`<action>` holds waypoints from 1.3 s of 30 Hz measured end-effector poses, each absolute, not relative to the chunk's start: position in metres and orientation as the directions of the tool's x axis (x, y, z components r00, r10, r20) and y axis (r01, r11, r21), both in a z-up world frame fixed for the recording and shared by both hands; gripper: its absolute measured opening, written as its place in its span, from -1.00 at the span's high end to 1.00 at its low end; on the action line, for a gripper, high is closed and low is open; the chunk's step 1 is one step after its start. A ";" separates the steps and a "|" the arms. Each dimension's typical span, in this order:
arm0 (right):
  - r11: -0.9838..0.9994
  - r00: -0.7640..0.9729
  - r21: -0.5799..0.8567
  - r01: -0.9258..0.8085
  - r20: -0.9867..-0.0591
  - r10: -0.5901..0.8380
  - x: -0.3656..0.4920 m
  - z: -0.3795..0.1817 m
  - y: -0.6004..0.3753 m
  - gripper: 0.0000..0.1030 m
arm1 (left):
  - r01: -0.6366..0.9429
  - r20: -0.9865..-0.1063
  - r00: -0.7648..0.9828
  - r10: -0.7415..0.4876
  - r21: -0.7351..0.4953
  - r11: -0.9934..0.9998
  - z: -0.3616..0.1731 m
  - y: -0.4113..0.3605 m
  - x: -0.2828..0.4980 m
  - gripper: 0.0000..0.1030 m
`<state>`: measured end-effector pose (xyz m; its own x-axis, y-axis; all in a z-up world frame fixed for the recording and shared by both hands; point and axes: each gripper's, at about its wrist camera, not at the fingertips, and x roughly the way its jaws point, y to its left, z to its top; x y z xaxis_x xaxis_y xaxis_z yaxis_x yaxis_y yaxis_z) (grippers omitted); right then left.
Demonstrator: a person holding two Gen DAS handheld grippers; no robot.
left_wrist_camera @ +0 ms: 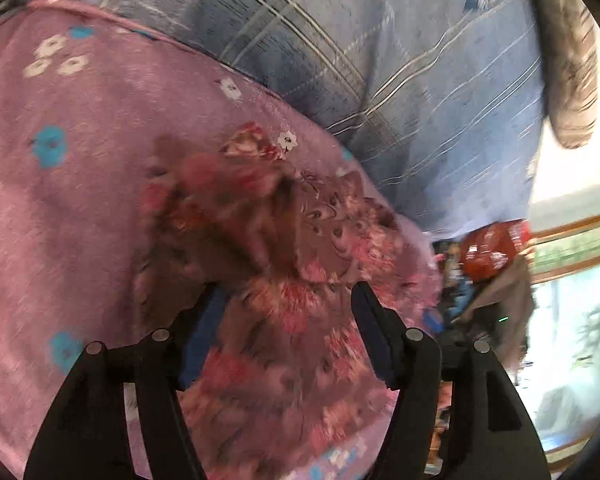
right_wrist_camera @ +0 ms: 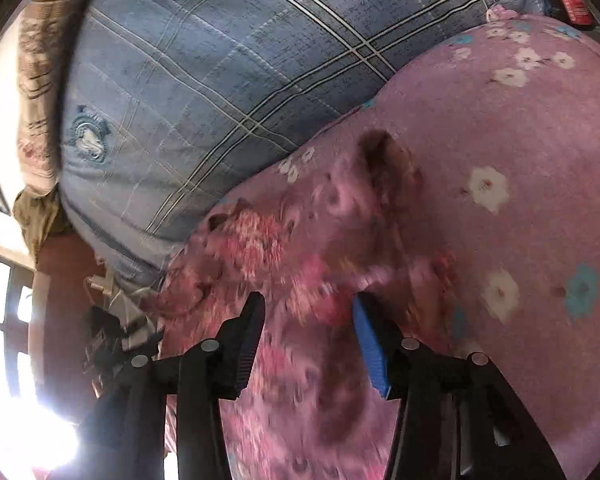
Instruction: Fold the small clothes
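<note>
A small garment with a red and pink flower print [left_wrist_camera: 268, 240] lies crumpled on a pink sheet with white and blue flowers [left_wrist_camera: 80, 200]. My left gripper [left_wrist_camera: 286, 292] is open just above it, and the cloth runs between and under the two fingers. In the right wrist view the same garment [right_wrist_camera: 284, 248] lies on the pink sheet [right_wrist_camera: 520, 140]. My right gripper [right_wrist_camera: 308, 304] is open over it, with cloth between the black left finger and the blue-padded right finger. Both views are blurred.
A blue plaid quilt [left_wrist_camera: 380, 60] [right_wrist_camera: 220, 80] lies behind the pink sheet. A patterned pillow [left_wrist_camera: 572, 60] sits at the far edge. A red packet [left_wrist_camera: 496, 248] and clutter lie beside the bed. A bright window [right_wrist_camera: 4, 300] is at the left.
</note>
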<state>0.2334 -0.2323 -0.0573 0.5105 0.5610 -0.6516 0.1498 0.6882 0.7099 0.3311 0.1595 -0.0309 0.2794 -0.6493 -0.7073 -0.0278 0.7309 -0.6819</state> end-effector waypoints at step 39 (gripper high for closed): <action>0.823 0.585 0.526 0.215 -0.744 0.323 0.279 -0.034 -0.276 -0.36 | -0.218 -0.778 0.311 -0.545 -0.617 0.756 -0.052 0.244 0.343 -0.31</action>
<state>0.2791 -0.2764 -0.0345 0.5846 0.3230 -0.7443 0.2154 0.8227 0.5262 0.3428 0.2438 -0.0517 0.3111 -0.5454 -0.7783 -0.2180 0.7561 -0.6170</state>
